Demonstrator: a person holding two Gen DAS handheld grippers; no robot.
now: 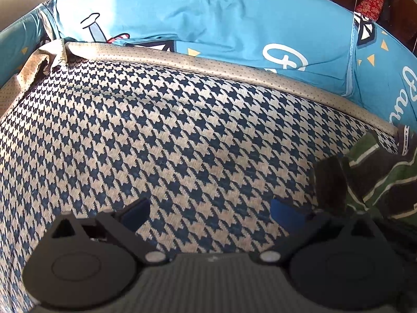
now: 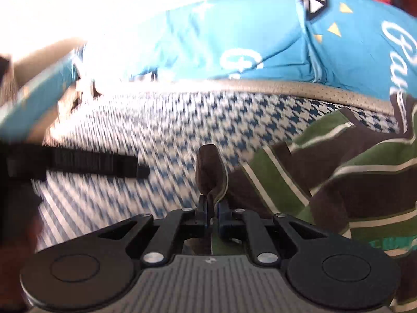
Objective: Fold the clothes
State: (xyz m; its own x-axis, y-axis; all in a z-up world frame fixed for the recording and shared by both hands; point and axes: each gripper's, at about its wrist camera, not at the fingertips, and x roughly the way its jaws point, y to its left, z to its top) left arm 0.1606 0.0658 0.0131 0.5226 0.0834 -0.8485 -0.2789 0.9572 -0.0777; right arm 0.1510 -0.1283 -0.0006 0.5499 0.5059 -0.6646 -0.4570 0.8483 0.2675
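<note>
Striped garment (image 2: 351, 182) pinched by right hand-held gripper (image 2: 212, 208); left hand-held gripper (image 1: 209, 212) spread, empty.

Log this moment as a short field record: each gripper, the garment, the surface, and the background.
left gripper: open, empty, over the houndstooth
right gripper: shut on a fold of the garment
garment: green, brown and white striped knit top, lying crumpled at right
surface: blue and cream houndstooth fabric mat with tan dotted border
background: turquoise printed bedding
image quality: right wrist view motion-blurred
</note>
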